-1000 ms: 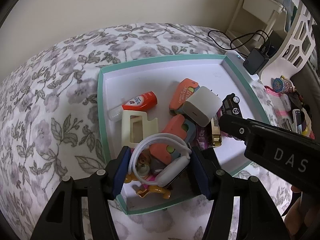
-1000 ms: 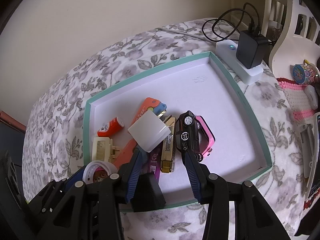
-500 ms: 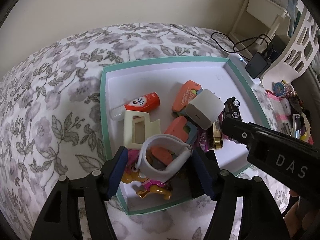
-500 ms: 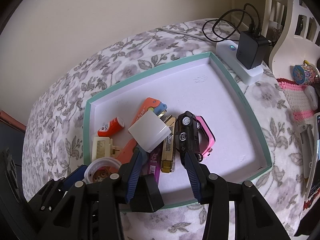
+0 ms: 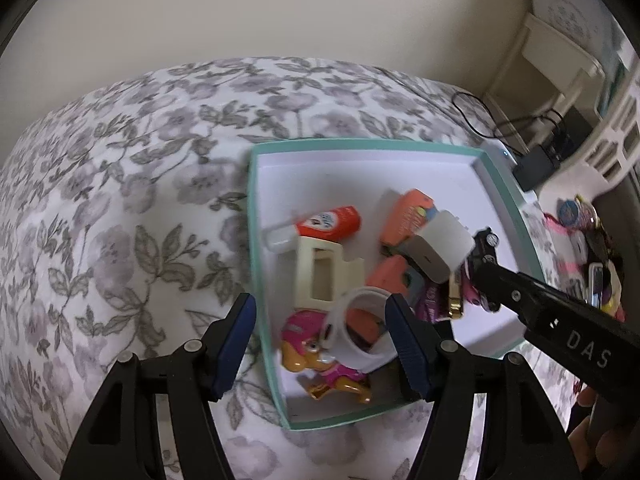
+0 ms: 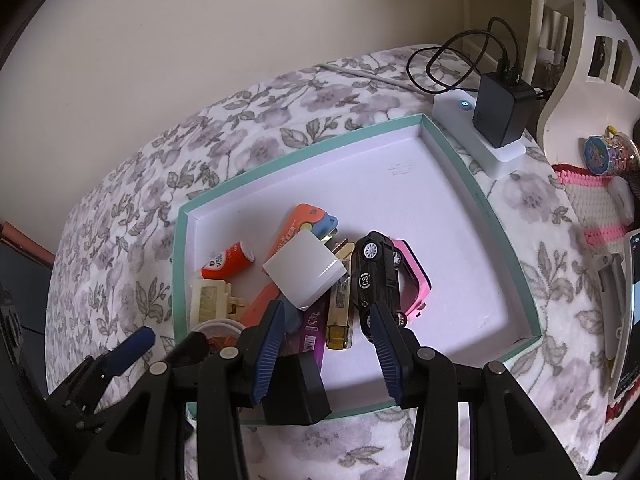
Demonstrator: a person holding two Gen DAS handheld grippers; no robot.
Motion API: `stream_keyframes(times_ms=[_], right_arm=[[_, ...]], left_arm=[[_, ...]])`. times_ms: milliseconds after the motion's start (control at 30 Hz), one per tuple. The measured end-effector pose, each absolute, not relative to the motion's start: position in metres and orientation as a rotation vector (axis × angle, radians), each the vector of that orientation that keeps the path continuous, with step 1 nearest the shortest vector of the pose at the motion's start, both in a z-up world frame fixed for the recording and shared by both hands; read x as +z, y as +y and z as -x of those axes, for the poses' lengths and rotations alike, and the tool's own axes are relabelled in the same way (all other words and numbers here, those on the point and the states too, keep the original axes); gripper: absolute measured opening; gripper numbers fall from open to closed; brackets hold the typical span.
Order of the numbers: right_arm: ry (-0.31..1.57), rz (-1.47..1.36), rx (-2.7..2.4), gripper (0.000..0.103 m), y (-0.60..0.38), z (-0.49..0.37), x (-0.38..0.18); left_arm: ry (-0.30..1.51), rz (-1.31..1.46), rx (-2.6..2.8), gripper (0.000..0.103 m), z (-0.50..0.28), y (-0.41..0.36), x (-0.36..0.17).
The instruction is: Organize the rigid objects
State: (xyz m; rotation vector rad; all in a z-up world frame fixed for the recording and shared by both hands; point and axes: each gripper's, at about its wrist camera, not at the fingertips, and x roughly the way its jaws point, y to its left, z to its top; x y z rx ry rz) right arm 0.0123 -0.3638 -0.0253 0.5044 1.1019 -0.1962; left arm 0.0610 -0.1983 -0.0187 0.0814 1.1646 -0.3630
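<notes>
Left wrist view: the left gripper (image 5: 320,334) hangs over the near corner of the teal-rimmed tray (image 5: 256,248), its jaws having just been opening, released; the white ring (image 5: 360,328) lies inside the tray beside the right pad, over a pink toy dog (image 5: 316,356). Right wrist view: the right gripper (image 6: 326,344) stands parted and empty above the tray (image 6: 472,196), with the white charger (image 6: 306,274) and black toy car (image 6: 376,280) just beyond its tips.

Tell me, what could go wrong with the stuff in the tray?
The left gripper, whose jaws have just been opening, has the white ring between them, close to one finger; pulling away could drag it. Its jaws straddle the tray wall, so a sideways move might shove the tray. The white charger sits atop the pile near the right gripper and could slide off if bumped.
</notes>
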Motion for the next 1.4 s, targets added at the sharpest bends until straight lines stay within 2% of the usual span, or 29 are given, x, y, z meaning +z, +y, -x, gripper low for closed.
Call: stream_keyframes(times_ms=[433, 467, 567, 600, 667, 733, 767, 833, 867, 1400], right_arm=[[1.109, -0.479, -0.164, 0.048, -0.353, -0.017, -0.026], [1.109, -0.471, -0.162, 0.048, -0.351, -0.018, -0.025], [1.109, -0.435, -0.159, 0.05, -0.345, -0.02, -0.024], [1.108, -0.426, -0.158, 0.052, -0.344, -0.021, -0.024], [1.099, -0.42, -0.157, 0.066, -0.341, -0.021, -0.023], [1.08, -0.425, -0.137, 0.074, -0.338, -0.021, -0.02], [1.069, -0.425, -0.132, 0.086, -0.337, -0.02, -0.019], [1.05, -0.408, -0.128, 0.101, -0.332, -0.019, -0.017], [1.045, -0.398, -0.131, 0.103, -0.33, -0.019, -0.016], [0.986, -0.301, -0.105, 0.103, -0.302, -0.001, 0.001]], left_arm=[[1.163, -0.04, -0.236, 0.069, -0.077, -0.171, -0.017], [1.161, -0.041, -0.219, 0.071, -0.078, -0.168, -0.017], [1.155, -0.046, -0.174, 0.087, -0.082, -0.16, -0.018], [1.152, -0.04, -0.166, 0.087, -0.082, -0.157, -0.018], [1.147, -0.026, -0.149, 0.088, -0.084, -0.15, -0.018], [1.131, -0.025, -0.126, 0.094, -0.085, -0.143, -0.016], [1.121, -0.029, -0.111, 0.097, -0.085, -0.14, -0.015], [1.105, -0.027, -0.085, 0.097, -0.085, -0.132, -0.012], [1.102, -0.02, -0.078, 0.097, -0.084, -0.127, -0.011], [1.049, 0.047, -0.054, 0.097, -0.062, -0.084, 0.019]])
